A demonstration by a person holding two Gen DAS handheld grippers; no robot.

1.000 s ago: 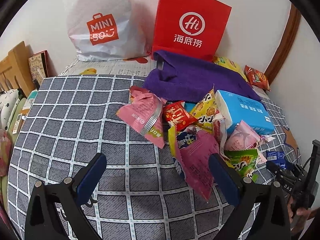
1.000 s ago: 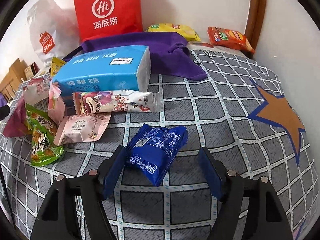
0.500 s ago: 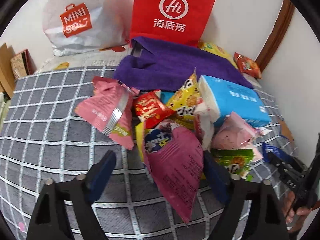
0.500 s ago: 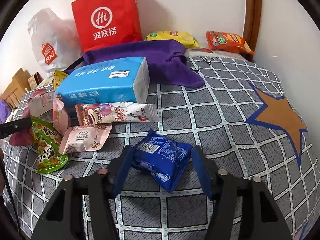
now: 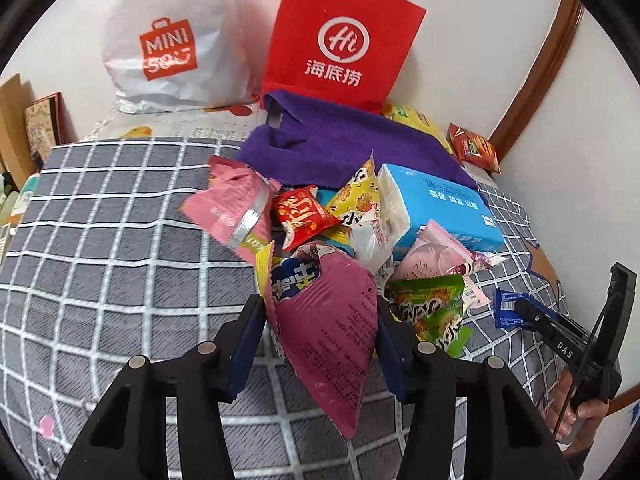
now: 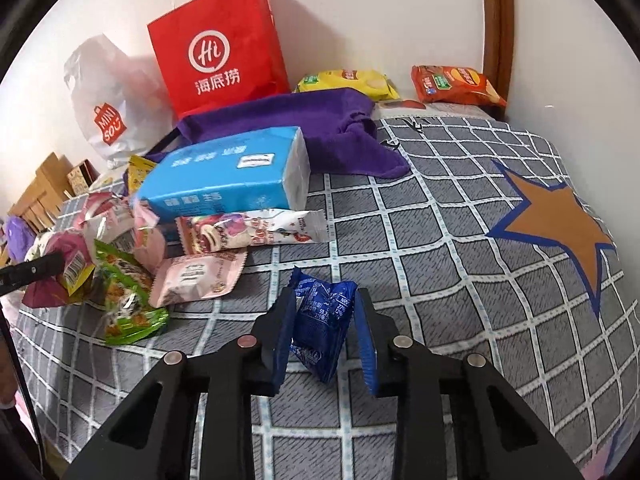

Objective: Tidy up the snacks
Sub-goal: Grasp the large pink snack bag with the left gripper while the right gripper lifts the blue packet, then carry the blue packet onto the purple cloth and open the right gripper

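A heap of snack packets lies on the checked bed cover (image 5: pixel 100 240). My left gripper (image 5: pixel 318 302) has its jaws closing on a magenta snack bag (image 5: pixel 328 328) at the heap's near edge. Both blue pads touch the bag's sides. To the right, my right gripper (image 6: pixel 326 292) is closing too, and its pads squeeze a small blue packet (image 6: pixel 324 328), which stands crumpled and upright between them. That blue packet (image 5: pixel 506 312) also shows at the far right of the left wrist view, with a hand below it.
A red paper bag (image 5: pixel 340 40) and a white plastic bag (image 5: pixel 172 40) lean on the back wall. In front lie a purple towel (image 5: pixel 340 148) and a blue tissue pack (image 5: pixel 440 208). Yellow chips (image 6: pixel 344 80) and orange chips (image 6: pixel 452 84) rest by the wall.
Both pairs of jaws have closed in from wide. The left gripper moved in around the magenta bag. The blue packet went from lying flat to pinched upright and slightly raised.
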